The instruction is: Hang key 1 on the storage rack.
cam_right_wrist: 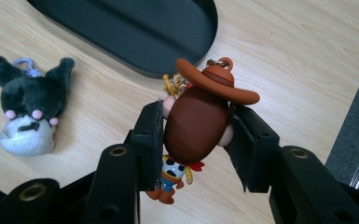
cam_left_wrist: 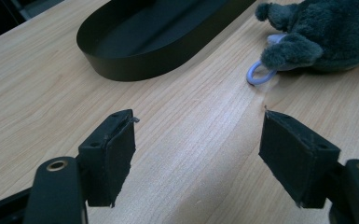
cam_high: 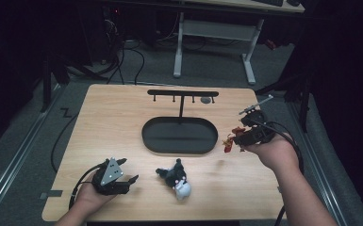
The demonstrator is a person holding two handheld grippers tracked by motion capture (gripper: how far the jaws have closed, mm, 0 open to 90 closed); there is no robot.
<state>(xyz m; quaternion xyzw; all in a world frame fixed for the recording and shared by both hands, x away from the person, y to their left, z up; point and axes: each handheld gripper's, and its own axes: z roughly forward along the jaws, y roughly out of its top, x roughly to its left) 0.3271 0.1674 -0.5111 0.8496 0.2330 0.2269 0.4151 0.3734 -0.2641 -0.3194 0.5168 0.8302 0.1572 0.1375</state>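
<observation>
The high view looks down over the whole table (cam_high: 122, 117), while both gripper views sit close and low, sharing the black tray (cam_left_wrist: 135, 60) and plush toy (cam_right_wrist: 25, 116).

**Much of the scene is staying out of clear sight**

The cowboy figure (cam_right_wrist: 195, 128) is showing only its back, its face hidden between the gripper (cam_right_wrist: 195, 135) pads. The plush toy (cam_left_wrist: 317, 37) is running off the left gripper view's edge. The small grey object (cam_high: 206, 100) by the stand (cam_high: 182, 101) is remaining too tiny to identify.
</observation>
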